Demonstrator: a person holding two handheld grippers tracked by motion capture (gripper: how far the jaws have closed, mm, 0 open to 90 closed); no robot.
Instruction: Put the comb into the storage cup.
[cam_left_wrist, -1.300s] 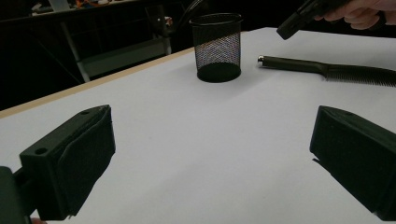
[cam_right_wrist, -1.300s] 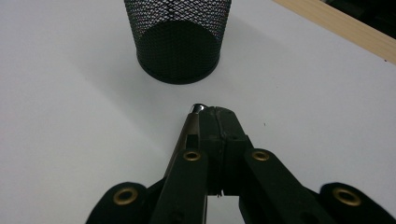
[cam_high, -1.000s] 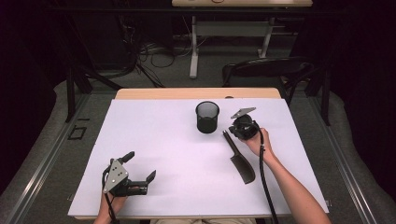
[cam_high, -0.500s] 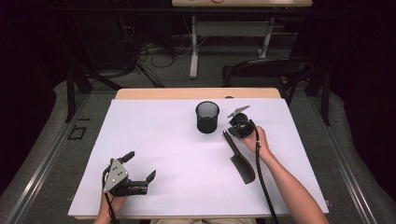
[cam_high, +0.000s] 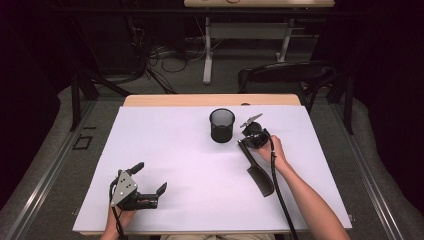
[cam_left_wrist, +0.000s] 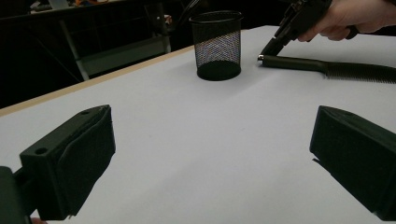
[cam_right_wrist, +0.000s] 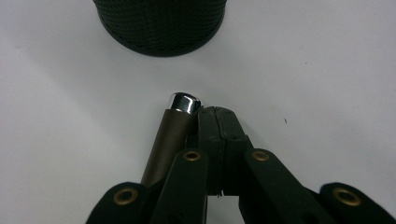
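Black comb (cam_high: 259, 172) lay near the worktop's right edge: light, stiff, probably slick. Right tongs (cam_right_wrist: 215, 122) stood pinched shut beside its capped handle, gripping nothing; left tongs (cam_left_wrist: 210, 154) wide.

Over the last second you eased your right gripper (cam_high: 243, 143) a little toward the left of the high view, so its closed tips came down beside the handle end of the comb (cam_high: 256, 168). In the right gripper view, the handle's chrome cap sat just left of those tips. Your right hand (cam_high: 272, 150) followed it slightly closer to the mesh cup (cam_high: 222, 125).
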